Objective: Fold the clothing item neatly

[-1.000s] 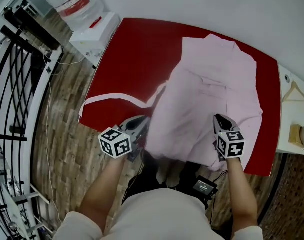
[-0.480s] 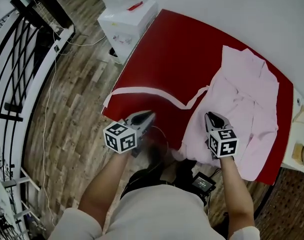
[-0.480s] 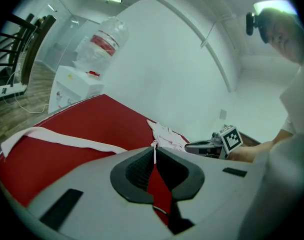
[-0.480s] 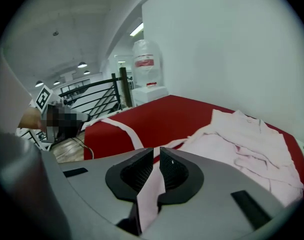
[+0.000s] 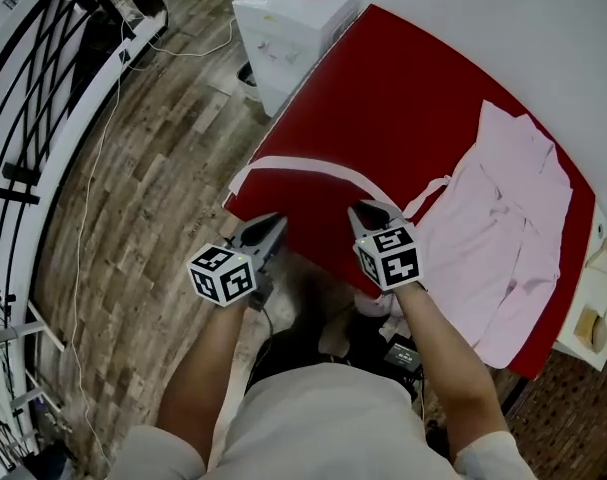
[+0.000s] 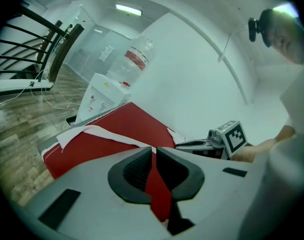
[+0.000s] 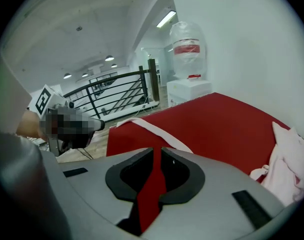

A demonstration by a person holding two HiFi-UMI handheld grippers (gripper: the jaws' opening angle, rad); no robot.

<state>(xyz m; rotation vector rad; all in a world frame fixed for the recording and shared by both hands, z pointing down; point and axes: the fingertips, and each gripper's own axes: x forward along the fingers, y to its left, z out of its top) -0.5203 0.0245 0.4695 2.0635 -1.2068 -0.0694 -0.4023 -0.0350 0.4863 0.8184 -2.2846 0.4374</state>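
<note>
A: Changed since a second ago?

B: Both tools gone from the shirt's near hem and swung leftward. Left tool now at the near left edge of the red tabletop, jaws together, nothing between, only red surface showing through the slit. Right tool just beside it, tips over the tabletop, likewise closed and empty. Pink shirt spread flat toward the tabletop's right end, well apart from the left tool and to the right of the right one.

A: Any writing?

B: None legible. Black-and-white square markers on each tool's cube. Red label band on the water bottle, print too small to read.

A: Surface and room?

B: From the left: black railing, wooden plank floor with a thin white cable trailing across it, then a white water dispenser just beside the tabletop's far left corner. White strip curving across the red surface near both tools. Plain white wall behind.
</note>
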